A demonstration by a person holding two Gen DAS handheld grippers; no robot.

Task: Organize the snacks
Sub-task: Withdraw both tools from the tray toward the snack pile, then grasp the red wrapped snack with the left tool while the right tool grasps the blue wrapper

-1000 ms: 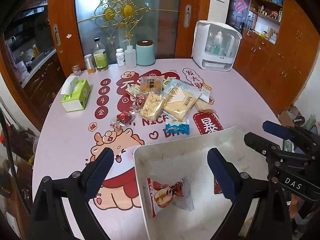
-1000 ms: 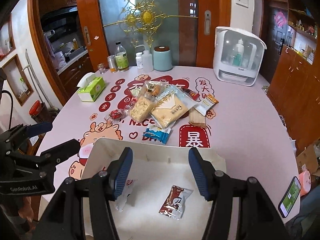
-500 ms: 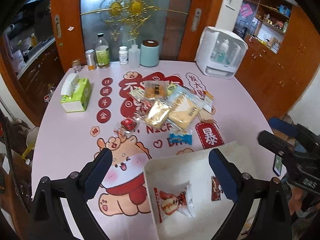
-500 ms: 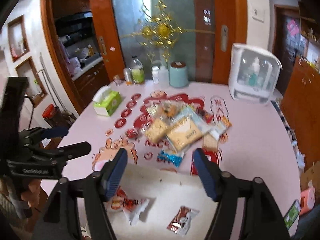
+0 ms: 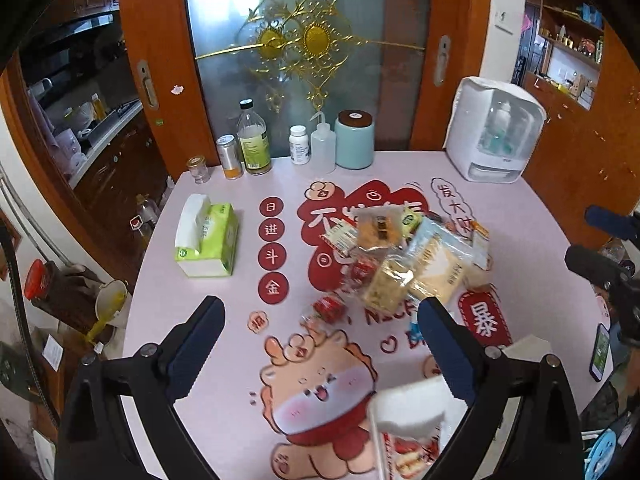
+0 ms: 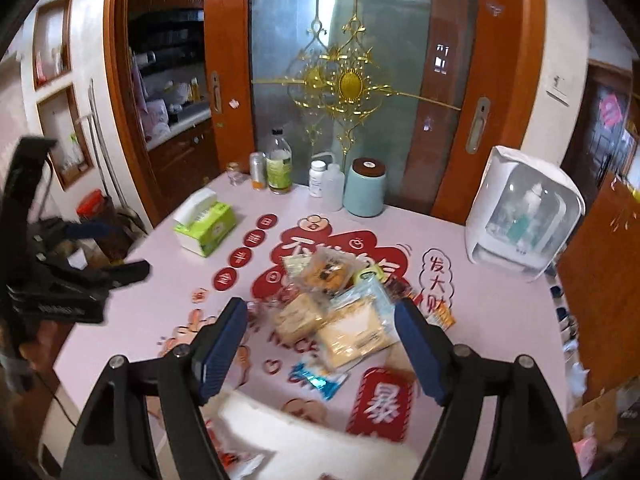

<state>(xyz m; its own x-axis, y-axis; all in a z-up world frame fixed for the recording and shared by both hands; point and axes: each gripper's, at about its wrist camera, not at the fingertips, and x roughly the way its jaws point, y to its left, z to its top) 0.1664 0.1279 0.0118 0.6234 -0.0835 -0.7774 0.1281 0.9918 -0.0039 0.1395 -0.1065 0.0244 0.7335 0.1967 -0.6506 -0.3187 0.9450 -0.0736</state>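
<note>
Table (image 5: 540, 216) was pink with the snack pile (image 6: 336, 312) mid-way, white tray (image 6: 288, 432) nearest, and both the left gripper (image 5: 320, 340) and right gripper (image 6: 320, 344) gaped wide and empty, right one opening, so next grab probably needed one reaching the pile.

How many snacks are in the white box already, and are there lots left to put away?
Done: at least one red packet lies in the white box; the rest of the box is out of view. In hand: nothing; the left gripper is open, and the right gripper is opening with nothing between its jaws. Left: most of the job, the whole snack pile on the table.
</note>
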